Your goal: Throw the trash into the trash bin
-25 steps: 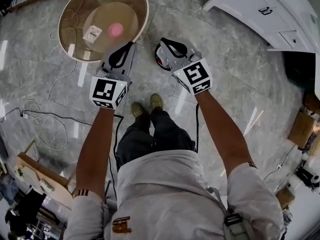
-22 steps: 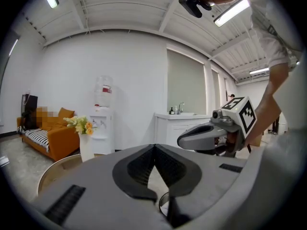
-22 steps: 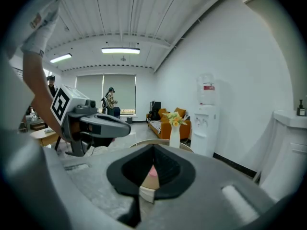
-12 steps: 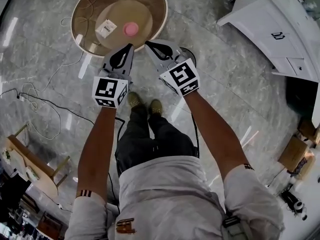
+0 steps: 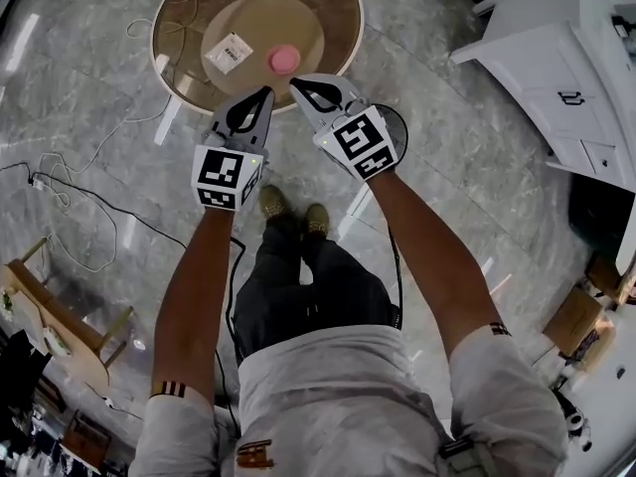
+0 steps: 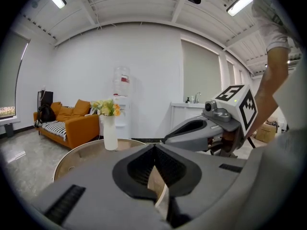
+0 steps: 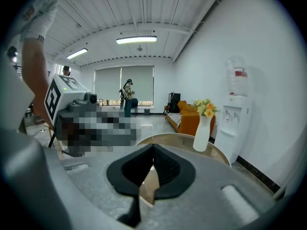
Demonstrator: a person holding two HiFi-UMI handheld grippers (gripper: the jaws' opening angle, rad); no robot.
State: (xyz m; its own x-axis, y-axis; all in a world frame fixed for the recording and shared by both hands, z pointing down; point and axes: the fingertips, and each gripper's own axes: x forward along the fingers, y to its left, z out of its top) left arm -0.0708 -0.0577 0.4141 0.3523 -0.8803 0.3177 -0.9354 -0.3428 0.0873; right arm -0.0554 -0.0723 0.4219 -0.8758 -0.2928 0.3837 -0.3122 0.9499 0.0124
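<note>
Grey marble floor [image 5: 89,97], head view: a round glass-topped surface [image 5: 350,18] stands ahead of the person's feet, with a white cabinet [image 5: 556,78] at right and loose cables [image 5: 70,197] at left. On the surface lie a pink item [image 5: 283,61] and a white packet [image 5: 230,53], apart from each other; presumably these are the trash. Left gripper [image 5: 266,91] and right gripper [image 5: 296,81] hang side by side at the near rim, tips just short of the pink item. The dark round rim under the right gripper is likely the bin [image 5: 396,125], mostly hidden.

Left gripper view: jaws together at the tip, nothing held. Vase [image 6: 110,131] on the far side of the surface, sofa [image 6: 72,126] behind.

Right gripper view: jaws fully together, empty. Same vase ahead.

Risks: the jaws must part before any grasp, else the tips shove the trash across the slick glass or off the rim. Overreach could tip the vase. The cables could snag a foot.
</note>
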